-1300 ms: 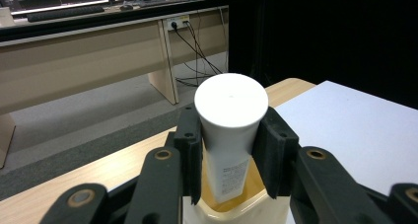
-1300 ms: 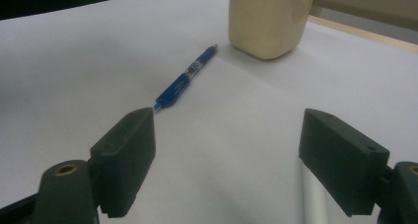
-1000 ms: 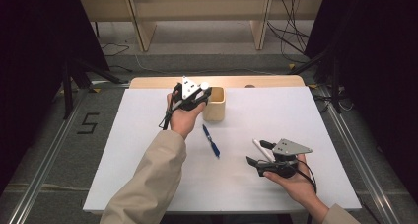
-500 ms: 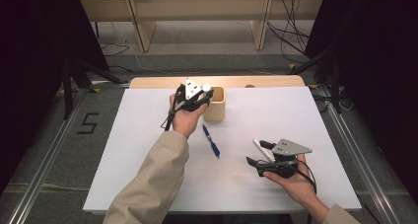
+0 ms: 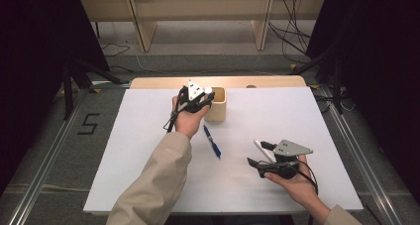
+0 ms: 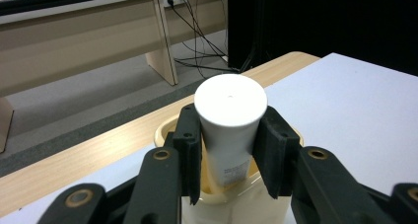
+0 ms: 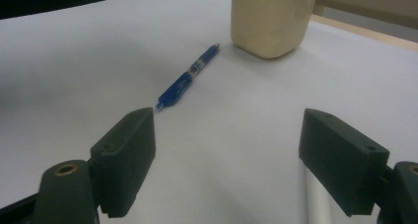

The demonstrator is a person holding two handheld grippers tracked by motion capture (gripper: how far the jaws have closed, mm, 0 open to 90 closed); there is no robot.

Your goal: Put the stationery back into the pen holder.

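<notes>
White board covers most of the desk (image 5: pixel 148 185), and a strip of pale wood shows along its far edge. The person's two sleeves come in from the near edge.

The left gripper (image 6: pixel 230 150) is up by the middle of the far edge, over a cream cup (image 5: pixel 218 106) that stands just inside the wood strip. Its jaws pinch a white tube (image 6: pixel 230 120) from both sides, the pads flat against the tube's wall just under its flat round cap. The tube stands nearly upright, its lower end down inside the cup's mouth; the printed label on it is too small to read. In the left gripper view the cup's rim (image 6: pixel 165 130) shows behind and below the jaws.

The right gripper (image 7: pixel 229 160) rests low near the near right part of the desk, held in the person's hand, its jaws spread wide with bare board between them. It faces toward the cup, which is well apart from it.

A blue pen (image 5: pixel 212 141) lies flat on the board near the middle, between the cup and the right gripper, touching neither, one end toward the cup and the other toward the near edge.

A slim white stick (image 5: pixel 261 149) lies just beside the right gripper, on its far side; in the right gripper view part of it passes under the right-hand jaw.
</notes>
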